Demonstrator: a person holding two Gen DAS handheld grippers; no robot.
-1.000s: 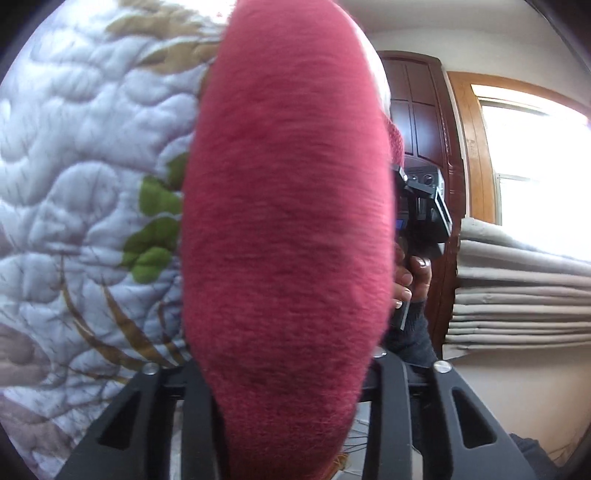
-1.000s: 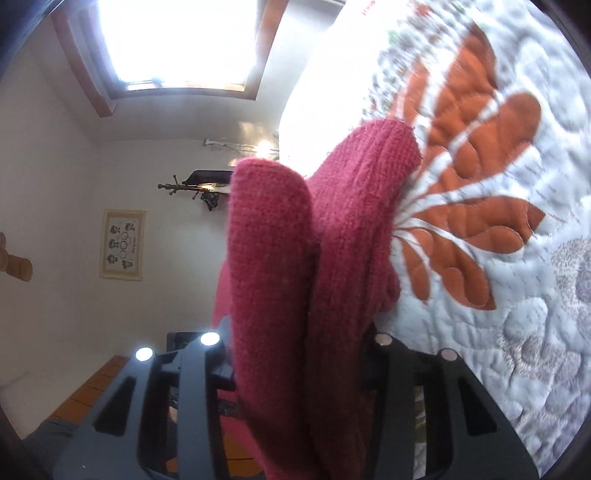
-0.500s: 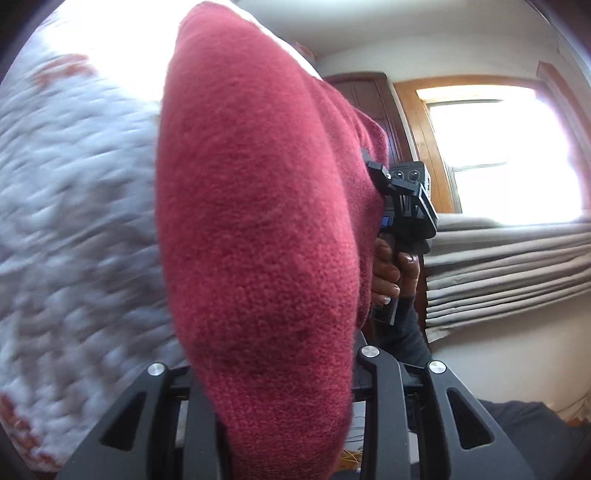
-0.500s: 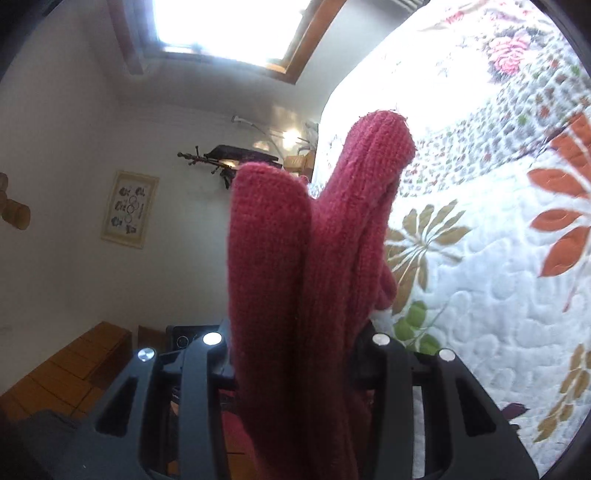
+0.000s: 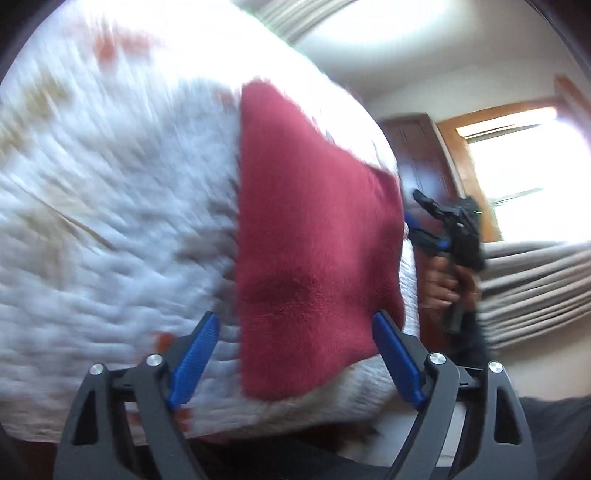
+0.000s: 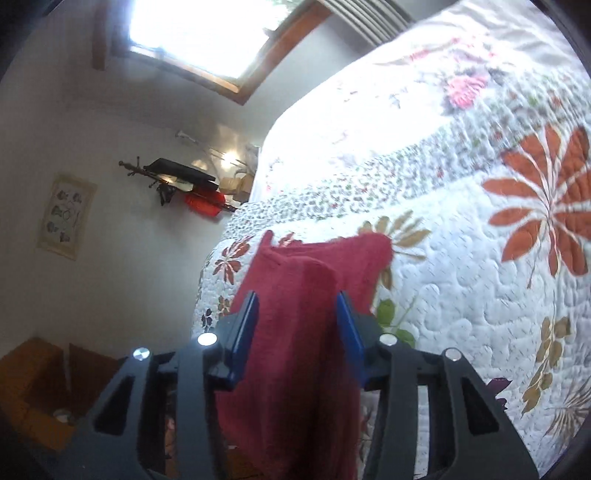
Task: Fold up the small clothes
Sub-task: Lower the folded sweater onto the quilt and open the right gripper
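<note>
Floral quilt (image 6: 461,280) over bed — framed picture (image 6: 66,218) on wall, window (image 6: 199,33), dark wooden door (image 5: 424,155).

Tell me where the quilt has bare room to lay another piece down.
Bare quilt runs from the red knit garment out to the orange flower and up to the pink flower. Crowded: the near edge, where the right claw stands around the garment.

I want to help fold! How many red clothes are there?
1: the red cloth lies on the quilt, framed by both left tongs and right tongs. More may be hidden.
</note>
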